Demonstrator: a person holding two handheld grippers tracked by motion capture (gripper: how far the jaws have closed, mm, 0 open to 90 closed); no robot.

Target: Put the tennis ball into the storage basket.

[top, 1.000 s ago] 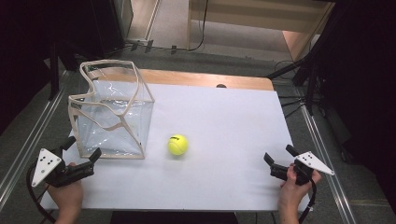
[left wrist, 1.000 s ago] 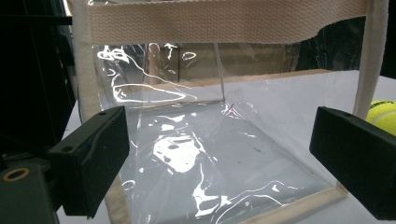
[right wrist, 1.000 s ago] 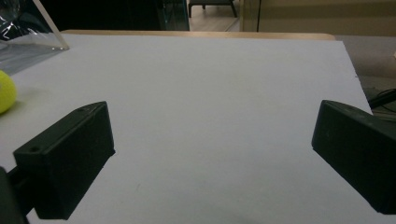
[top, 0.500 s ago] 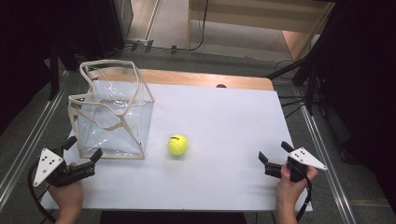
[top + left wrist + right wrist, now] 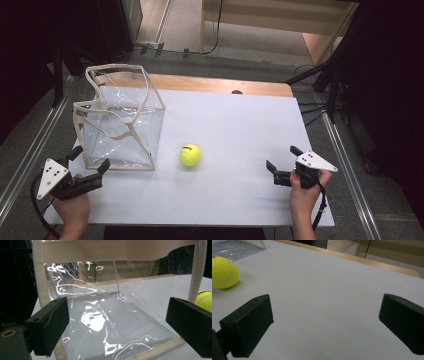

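While tennis ball [image 5: 190, 155] lies loose on table [image 5: 240, 125] beside clear bag [image 5: 120, 122], approach judged underway; right gripper [image 5: 281, 164] and left gripper [image 5: 90, 164] held spread, empty. Next: ball to be straddled, pinched.

The bag [image 5: 120, 132] is clear, glossy plastic that wrinkles and glares, edged with rough woven beige cloth tape. The ball [image 5: 190, 155] looks fuzzy and matt yellow. The table [image 5: 235, 200] top is smooth matt white, with a wooden far edge.

Yellow tennis ball [image 5: 190, 155] resting beside clear bag [image 5: 120, 125].
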